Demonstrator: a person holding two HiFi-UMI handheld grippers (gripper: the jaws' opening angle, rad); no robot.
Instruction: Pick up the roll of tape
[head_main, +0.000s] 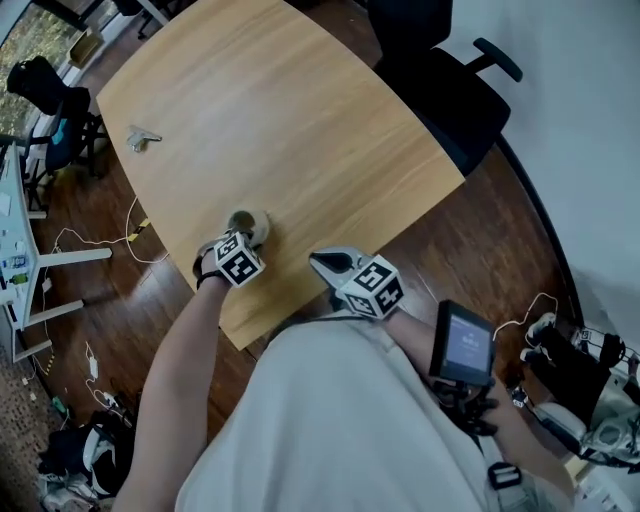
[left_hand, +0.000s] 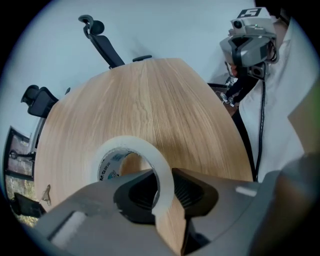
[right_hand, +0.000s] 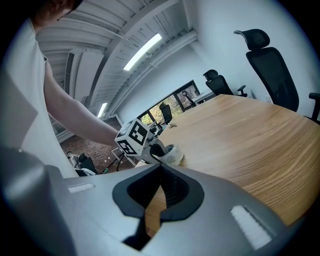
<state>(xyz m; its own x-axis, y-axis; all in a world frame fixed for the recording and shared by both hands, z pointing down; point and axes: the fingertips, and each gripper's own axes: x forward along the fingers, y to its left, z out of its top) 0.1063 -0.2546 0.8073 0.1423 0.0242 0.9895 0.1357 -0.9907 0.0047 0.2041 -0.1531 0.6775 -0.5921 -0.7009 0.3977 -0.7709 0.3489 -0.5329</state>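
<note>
- L gripper (left_hand: 163, 192): points straight down at the table, jaws partly closed and clamped on one wall of the roll of tape (left_hand: 131, 142). One jaw sits inside the hole, the other outside, w/ pads pressing on the wall from both sides.
- Tape: whitish translucent ring w/ print on the inner core. It lies flat, hole axis upright toward the L gripper's camera. Round in plan, so no long axis across the table. Underside looks to be on the wood; can't tell if it has lifted.
- Tape location: on the wooden table (head_main: 300, 120), near the edge closest to the person, on the person's left.
- R gripper (right_hand: 160, 168): jaw tips together, nothing between them. Held over the near table edge, aimed slightly downward toward the L gripper and the tape, and apart from both.
- Farther out: small metallic item (head_main: 143, 138) near the far-left table corner, well apart from the tape. Black office chair (head_main: 450, 95) at the far side.
</note>
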